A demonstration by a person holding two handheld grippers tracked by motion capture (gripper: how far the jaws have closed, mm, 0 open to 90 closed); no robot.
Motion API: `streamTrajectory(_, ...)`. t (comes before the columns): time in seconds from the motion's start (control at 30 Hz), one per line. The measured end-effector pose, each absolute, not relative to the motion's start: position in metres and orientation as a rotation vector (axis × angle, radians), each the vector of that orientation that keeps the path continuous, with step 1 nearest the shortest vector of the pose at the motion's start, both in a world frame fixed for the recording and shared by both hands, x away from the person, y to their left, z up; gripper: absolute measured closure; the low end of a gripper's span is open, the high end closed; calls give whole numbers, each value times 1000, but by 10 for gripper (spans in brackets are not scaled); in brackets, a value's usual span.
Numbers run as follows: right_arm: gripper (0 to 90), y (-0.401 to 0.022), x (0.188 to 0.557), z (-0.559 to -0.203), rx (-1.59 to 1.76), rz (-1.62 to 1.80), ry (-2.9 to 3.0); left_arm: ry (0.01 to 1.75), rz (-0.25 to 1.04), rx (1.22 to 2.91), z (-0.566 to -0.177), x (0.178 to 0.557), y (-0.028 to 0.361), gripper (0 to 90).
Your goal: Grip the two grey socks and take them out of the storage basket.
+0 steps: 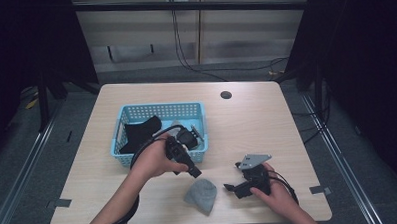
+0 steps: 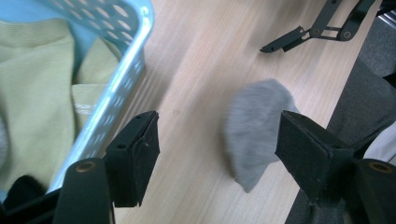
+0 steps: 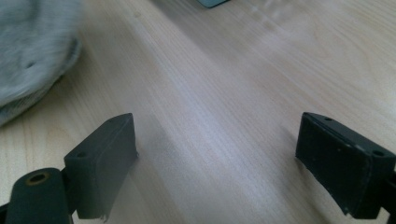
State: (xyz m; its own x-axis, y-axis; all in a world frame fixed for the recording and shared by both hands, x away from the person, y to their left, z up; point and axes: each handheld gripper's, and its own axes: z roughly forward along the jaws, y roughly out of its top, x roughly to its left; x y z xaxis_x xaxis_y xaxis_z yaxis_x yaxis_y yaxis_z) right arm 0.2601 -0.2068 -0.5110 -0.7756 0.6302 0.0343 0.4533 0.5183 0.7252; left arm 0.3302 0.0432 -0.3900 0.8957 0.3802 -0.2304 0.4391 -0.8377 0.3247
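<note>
A small grey knitted cloth [image 1: 201, 195] lies flat on the wooden table [image 1: 257, 125] near its front edge. My left gripper [image 1: 194, 171] hovers just above and behind it, beside the blue basket [image 1: 159, 111], pointing down toward the cloth. In the left gripper view its jaws stand wide apart [image 2: 217, 149] with the grey cloth [image 2: 257, 126] on the table below them, not touched. My right gripper [image 1: 231, 188] rests low to the right of the cloth, open [image 3: 219, 154], nothing between its jaws. The grey cloth [image 3: 32, 56] lies off to its left.
The blue basket [image 2: 126, 70] holds a black garment [image 1: 139, 131] and a yellow-green garment [image 2: 32, 93]. A round cable hole [image 1: 226, 95] sits at the table's far side. The right gripper's jaws [image 2: 303, 35] show beyond the cloth. Dark floor surrounds the table.
</note>
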Motion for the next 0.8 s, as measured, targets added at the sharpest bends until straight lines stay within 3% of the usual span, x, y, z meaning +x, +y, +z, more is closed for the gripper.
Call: streamTrajectory(0.8,117,-207,260,-511,918,1109,2525,737,-92,2604,-368,374,68,262)
